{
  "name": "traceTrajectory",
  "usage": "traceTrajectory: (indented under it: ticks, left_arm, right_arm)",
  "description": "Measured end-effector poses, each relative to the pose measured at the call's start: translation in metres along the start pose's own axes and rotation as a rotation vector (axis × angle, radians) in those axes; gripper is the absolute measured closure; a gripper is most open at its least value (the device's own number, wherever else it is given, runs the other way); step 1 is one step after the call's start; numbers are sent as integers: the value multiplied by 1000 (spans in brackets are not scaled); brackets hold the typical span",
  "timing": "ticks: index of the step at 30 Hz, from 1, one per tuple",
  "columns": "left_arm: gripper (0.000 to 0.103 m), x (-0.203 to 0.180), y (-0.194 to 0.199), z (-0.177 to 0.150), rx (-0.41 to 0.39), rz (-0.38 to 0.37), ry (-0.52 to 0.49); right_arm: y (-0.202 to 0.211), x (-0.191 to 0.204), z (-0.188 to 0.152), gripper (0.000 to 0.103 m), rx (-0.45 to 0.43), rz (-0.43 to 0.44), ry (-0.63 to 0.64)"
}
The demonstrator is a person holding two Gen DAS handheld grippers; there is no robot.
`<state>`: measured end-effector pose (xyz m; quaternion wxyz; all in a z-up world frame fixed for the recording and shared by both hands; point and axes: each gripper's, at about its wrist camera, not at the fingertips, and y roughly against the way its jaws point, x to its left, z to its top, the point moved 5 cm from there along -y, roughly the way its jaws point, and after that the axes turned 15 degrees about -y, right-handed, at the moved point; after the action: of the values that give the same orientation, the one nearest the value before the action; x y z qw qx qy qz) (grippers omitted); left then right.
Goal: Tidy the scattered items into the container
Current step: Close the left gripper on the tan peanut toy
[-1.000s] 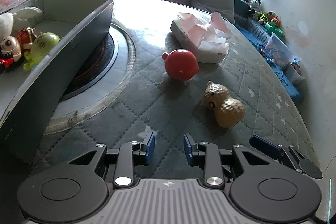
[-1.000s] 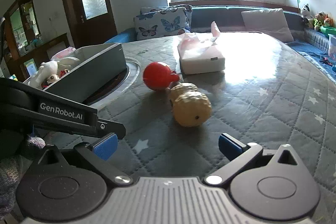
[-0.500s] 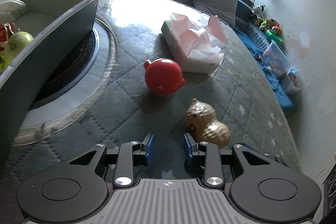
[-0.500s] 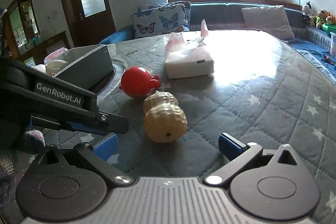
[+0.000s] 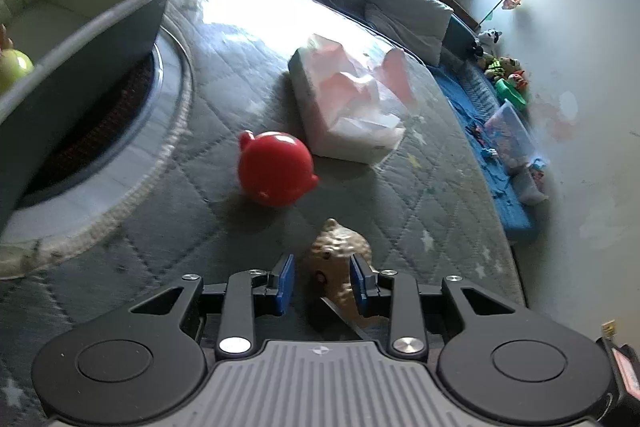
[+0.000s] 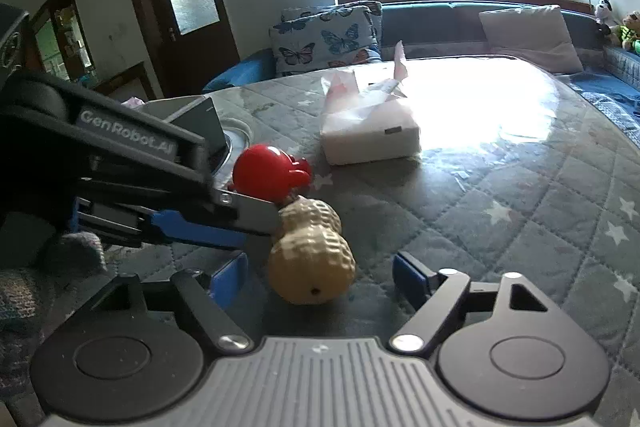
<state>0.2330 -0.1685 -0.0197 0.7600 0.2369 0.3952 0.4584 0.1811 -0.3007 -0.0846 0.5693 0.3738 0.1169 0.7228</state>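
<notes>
A tan peanut-shaped toy (image 5: 340,263) (image 6: 310,247) lies on the quilted table. My left gripper (image 5: 322,283) is narrowly open, its blue pads on either side of the peanut's near end; whether they touch it is unclear. My right gripper (image 6: 322,279) is wide open with the peanut's other end between its fingers. The left gripper also shows in the right wrist view (image 6: 256,217), coming in from the left. A red round toy (image 5: 274,169) (image 6: 270,175) sits just beyond the peanut. The grey container (image 5: 84,63) at the left holds a green toy (image 5: 14,69).
A white tissue pack (image 5: 346,111) (image 6: 370,131) with pink tissues lies behind the red toy. A round recessed burner ring (image 5: 160,131) sits under the container. A sofa with cushions (image 6: 528,35) and toy boxes (image 5: 512,131) lies past the table's far and right edges.
Both grippers moved in on the peanut toy. The left gripper came right and forward until its pads flank the peanut. The right gripper closed in so the peanut sits between its open fingers.
</notes>
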Motion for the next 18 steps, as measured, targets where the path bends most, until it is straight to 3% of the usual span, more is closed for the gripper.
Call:
traceTrajectory:
  ticks: [10,18]
  left_arm:
    - [68,-3,-13,2,16,-29,48]
    - [67,-3,-15,1,18,-37,66]
  right_arm:
    - [-2,-1,3,57,15,35,-1]
    - [-1,-1,1,58,13,35,-2]
